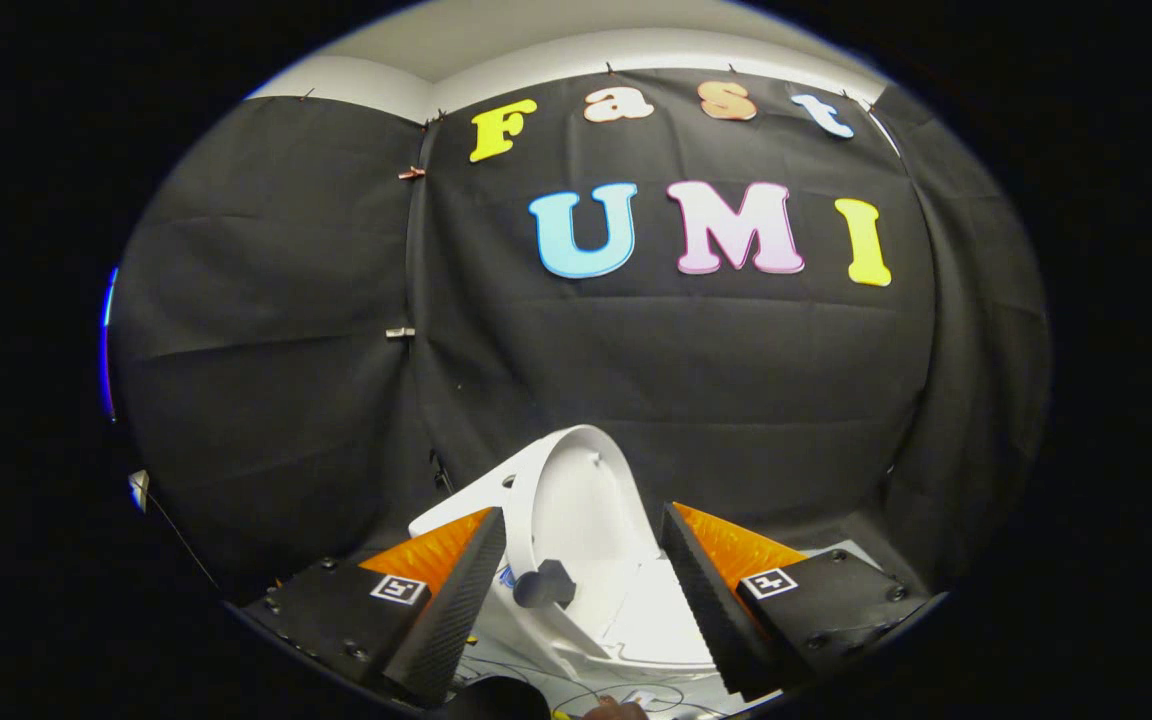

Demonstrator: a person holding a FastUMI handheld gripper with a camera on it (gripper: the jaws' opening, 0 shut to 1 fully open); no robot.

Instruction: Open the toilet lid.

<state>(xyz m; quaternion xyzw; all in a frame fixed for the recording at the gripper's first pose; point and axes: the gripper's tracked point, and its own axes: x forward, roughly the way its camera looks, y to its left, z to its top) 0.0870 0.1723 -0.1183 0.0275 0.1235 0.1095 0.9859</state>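
The gripper (576, 600) hangs nearest, its two fingers (451, 600) spread wide and grasping nothing, and between and just beyond them the white toilet lid (581, 500) stands raised, close to upright, inner face showing, with a small dark knob (544, 585) beside the left finger, black cloth wall (736, 380) behind

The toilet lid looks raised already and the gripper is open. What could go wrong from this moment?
1. The lid stands raised between the open fingers of the gripper, and neither finger presses on it. If it is not past its balance point, it may fall shut.
2. A small dark knob sticks out near the lid, close to one finger. A careless pull back might catch it.
3. Thin wires lie below the fingers and could snag.
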